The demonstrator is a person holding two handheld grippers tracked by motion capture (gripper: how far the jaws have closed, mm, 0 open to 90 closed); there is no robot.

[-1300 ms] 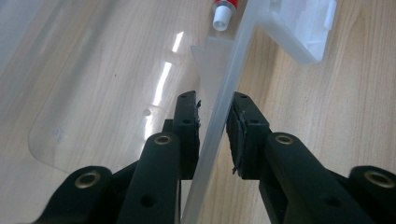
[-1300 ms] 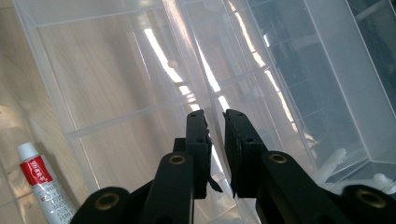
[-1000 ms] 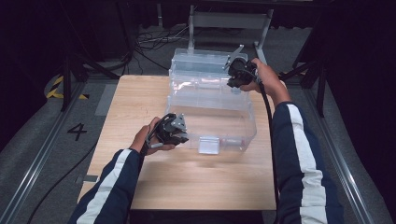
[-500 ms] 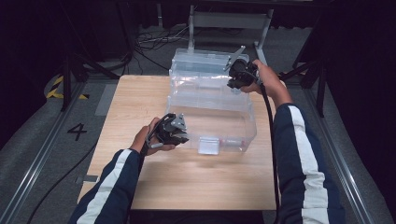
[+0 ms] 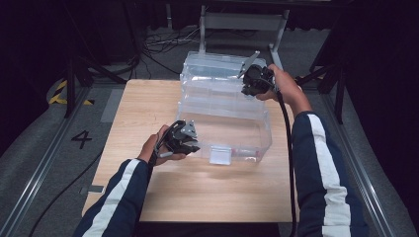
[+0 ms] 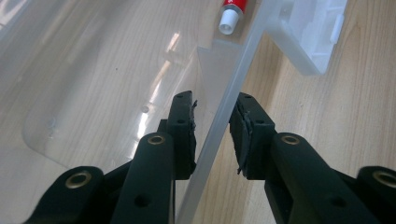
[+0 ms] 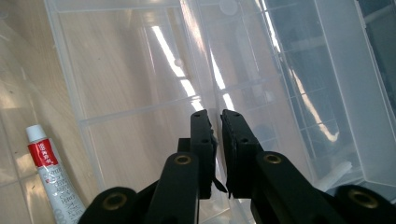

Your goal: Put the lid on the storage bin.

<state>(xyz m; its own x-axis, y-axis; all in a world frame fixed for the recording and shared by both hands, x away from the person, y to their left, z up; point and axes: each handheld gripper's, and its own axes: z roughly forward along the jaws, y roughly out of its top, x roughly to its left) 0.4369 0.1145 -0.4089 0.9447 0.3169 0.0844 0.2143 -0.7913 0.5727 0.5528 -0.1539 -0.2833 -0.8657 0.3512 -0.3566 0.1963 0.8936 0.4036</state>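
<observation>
A clear plastic storage box (image 5: 225, 111) stands on the wooden table (image 5: 148, 192) with its lid (image 5: 215, 66) raised at the back. Inside lies a red and white tube (image 7: 46, 172), whose capped end is the tube (image 6: 232, 14) in the left gripper view. My left gripper (image 5: 193, 144) straddles the box's front left wall (image 6: 219, 126), one jaw inside and one outside, open with a small gap on each side (image 6: 215, 105). At the back right corner, my right gripper (image 5: 248, 88) is shut on a thin clear edge of the lid (image 7: 217, 116).
A clear latch (image 5: 220, 154) hangs on the box's front wall and appears as the latch (image 6: 317, 32) in the left gripper view. Bare wood lies in front of and left of the box. Metal frame legs (image 5: 276, 34) and cables (image 5: 158, 44) are on the floor behind the table.
</observation>
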